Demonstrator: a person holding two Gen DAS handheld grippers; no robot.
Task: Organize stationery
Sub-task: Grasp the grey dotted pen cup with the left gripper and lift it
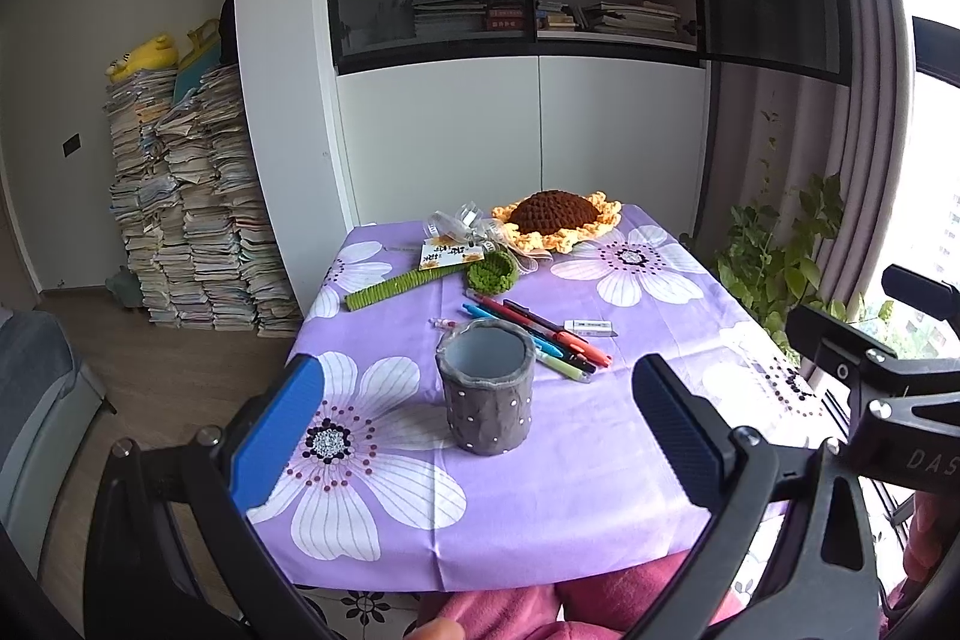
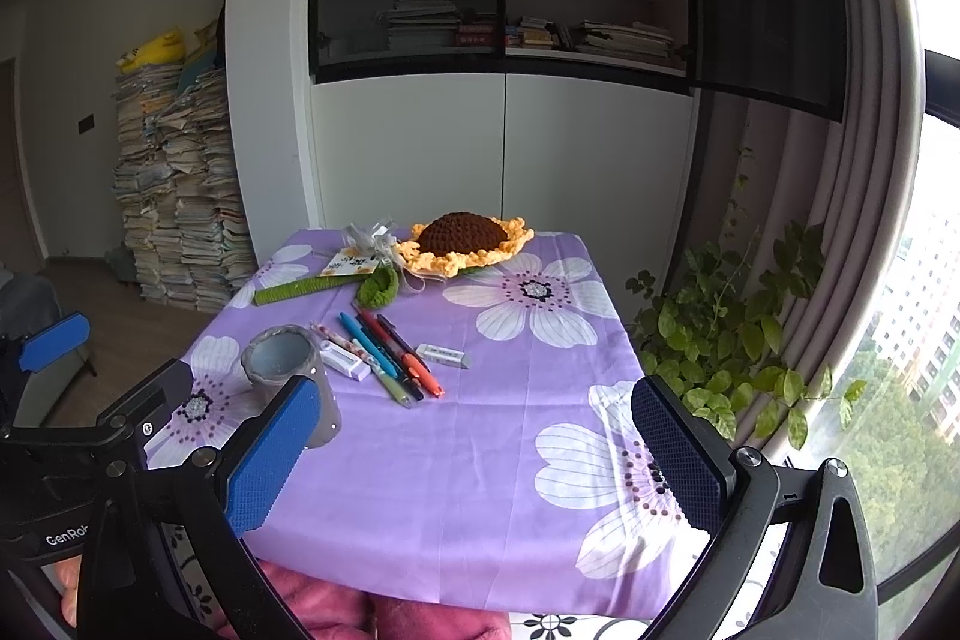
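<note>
Both of my tongs hang above the near edge of the table with nothing between their fingers: the left gripper (image 1: 477,436) has its pads spread wide, framing the grey pen holder (image 1: 485,388) from this side without touching it, and the right gripper (image 2: 474,454) is spread just as wide over the bare purple flowered tablecloth (image 2: 456,460). That pen holder stands upright with its mouth showing only a pale inner wall (in the right view my blue left finger pad (image 2: 270,454) covers part of its side). Just behind it lies the stationery, flat on the cloth: a bunch of pens (image 2: 393,358) fanned together, red, orange, blue, black and a yellow-green one, with a white eraser (image 2: 443,355) a little to their right and another small white box-shaped eraser (image 2: 345,361) between the pens and the holder. Farther back sit a green crocheted stem (image 1: 396,289), a small green crocheted cup (image 1: 492,271), a ribboned card (image 1: 450,253) and a crocheted sunflower (image 1: 558,217) at the far edge. My pink-clad lap (image 1: 576,604) shows below the table.
</note>
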